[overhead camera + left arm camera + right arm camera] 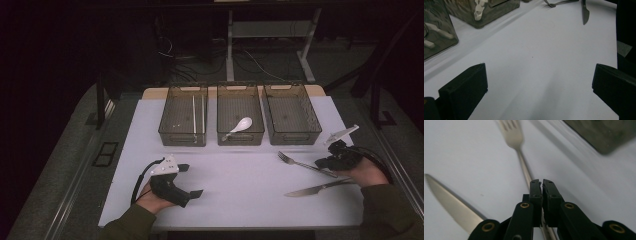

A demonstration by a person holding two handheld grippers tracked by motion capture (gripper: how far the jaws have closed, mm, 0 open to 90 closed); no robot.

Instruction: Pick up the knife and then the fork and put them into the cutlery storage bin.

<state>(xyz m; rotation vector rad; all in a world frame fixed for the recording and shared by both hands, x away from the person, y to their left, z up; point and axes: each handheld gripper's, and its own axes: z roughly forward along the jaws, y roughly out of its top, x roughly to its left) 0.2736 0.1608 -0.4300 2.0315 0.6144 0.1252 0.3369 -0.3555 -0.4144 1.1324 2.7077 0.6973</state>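
A steel fork (300,162) (514,135) lies on the white table at the right, tines toward the left. My right gripper (322,163) (541,182) is shut on the fork's handle, which runs in between the closed jaws. A table knife (312,189) (449,200) lies just in front of the fork, blade pointing left. At the left front, my left gripper (191,180) (540,75) is open over bare table, with nothing between its jaws. The knife (585,12) and fork (559,2) also appear far off in the left gripper view.
Three clear smoky bins stand in a row at the back. The left bin (182,137) holds white chopsticks (194,114), the middle bin (240,140) holds a white spoon (239,126), and the right bin (296,139) has nothing visible inside. The table's edge is close behind the right hand.
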